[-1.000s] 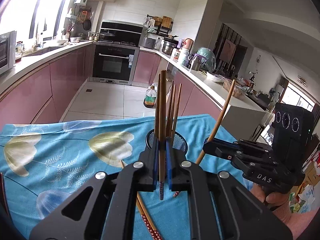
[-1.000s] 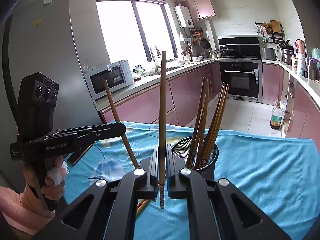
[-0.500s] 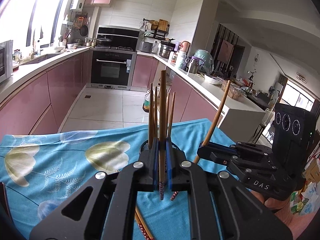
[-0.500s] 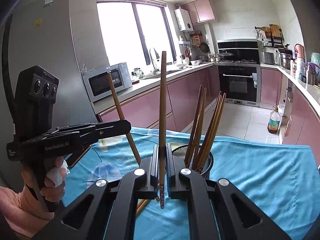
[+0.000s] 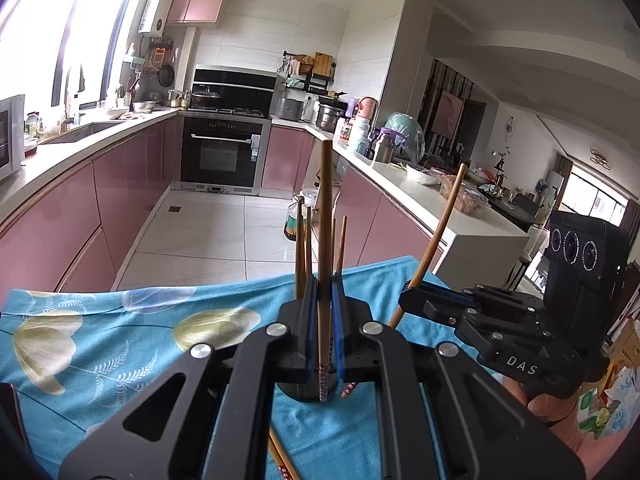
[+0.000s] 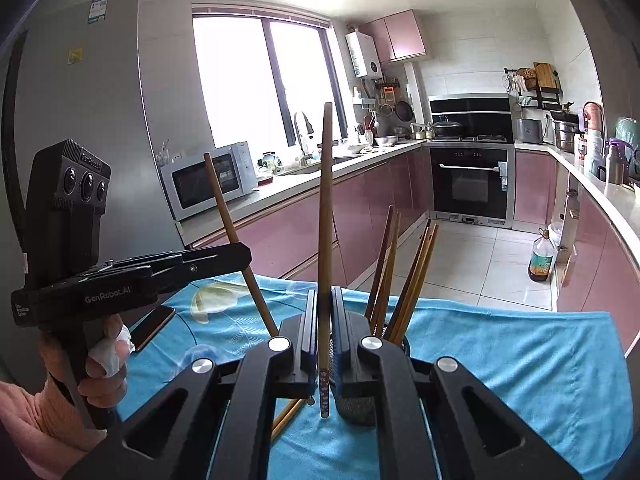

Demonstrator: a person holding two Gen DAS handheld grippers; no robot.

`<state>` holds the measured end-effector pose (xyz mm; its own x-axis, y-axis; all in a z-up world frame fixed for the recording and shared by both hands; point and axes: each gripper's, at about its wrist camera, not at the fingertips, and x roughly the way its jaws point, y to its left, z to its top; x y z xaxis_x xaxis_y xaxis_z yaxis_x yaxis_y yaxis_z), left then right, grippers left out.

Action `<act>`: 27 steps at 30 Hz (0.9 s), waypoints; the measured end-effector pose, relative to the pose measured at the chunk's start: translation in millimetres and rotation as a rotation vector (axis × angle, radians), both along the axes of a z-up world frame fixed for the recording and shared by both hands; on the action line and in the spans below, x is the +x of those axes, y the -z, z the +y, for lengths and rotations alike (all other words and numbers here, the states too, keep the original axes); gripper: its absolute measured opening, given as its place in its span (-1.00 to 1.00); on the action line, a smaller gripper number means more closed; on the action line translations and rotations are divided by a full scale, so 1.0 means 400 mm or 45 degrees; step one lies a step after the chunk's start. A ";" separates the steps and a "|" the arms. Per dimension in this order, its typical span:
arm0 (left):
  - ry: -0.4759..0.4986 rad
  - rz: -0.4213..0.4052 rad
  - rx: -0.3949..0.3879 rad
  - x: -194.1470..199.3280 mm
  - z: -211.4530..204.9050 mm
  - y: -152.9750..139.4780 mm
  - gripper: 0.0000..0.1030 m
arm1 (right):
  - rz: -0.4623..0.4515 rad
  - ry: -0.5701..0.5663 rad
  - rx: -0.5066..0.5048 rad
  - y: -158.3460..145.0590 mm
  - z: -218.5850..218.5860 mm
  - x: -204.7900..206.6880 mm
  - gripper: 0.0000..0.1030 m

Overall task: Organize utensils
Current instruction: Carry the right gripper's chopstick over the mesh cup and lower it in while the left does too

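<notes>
My left gripper [image 5: 323, 312] is shut on a wooden chopstick [image 5: 325, 220] held upright, its patterned end down. My right gripper [image 6: 323, 320] is shut on another upright chopstick [image 6: 325, 208]. A black mesh holder [image 6: 356, 408] stands on the blue cloth just behind both grippers, with several chopsticks [image 6: 404, 280] standing in it; in the left wrist view the holder [image 5: 298, 390] is mostly hidden behind my fingers. The right gripper also shows in the left wrist view [image 5: 416, 300], the left one in the right wrist view [image 6: 240, 256]. Loose chopsticks [image 5: 280, 456] lie on the cloth.
The table is covered by a blue floral cloth [image 5: 100, 344]. A dark flat object [image 6: 152, 326] lies on the cloth at the left. Behind are pink kitchen cabinets [image 5: 52, 224], an oven [image 5: 222, 152] and a tiled floor.
Both grippers have moved up and closer to the mesh holder, each still holding its chopstick. The holder is now largely hidden behind the left fingers.
</notes>
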<state>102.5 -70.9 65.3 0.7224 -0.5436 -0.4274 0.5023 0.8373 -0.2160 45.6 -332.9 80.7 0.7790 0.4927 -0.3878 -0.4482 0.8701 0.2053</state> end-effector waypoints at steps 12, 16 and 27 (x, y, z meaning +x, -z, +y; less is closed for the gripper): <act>-0.005 -0.065 -0.027 -0.001 -0.006 -0.030 -0.86 | -0.037 0.036 0.001 -0.027 -0.008 0.030 -0.89; -0.012 -0.071 -0.023 0.002 -0.014 -0.028 -0.86 | -0.034 0.046 0.003 -0.017 -0.009 0.037 -0.89; -0.034 -0.027 0.026 0.037 -0.053 0.001 -0.86 | 0.001 0.075 -0.004 0.005 -0.002 0.076 -0.89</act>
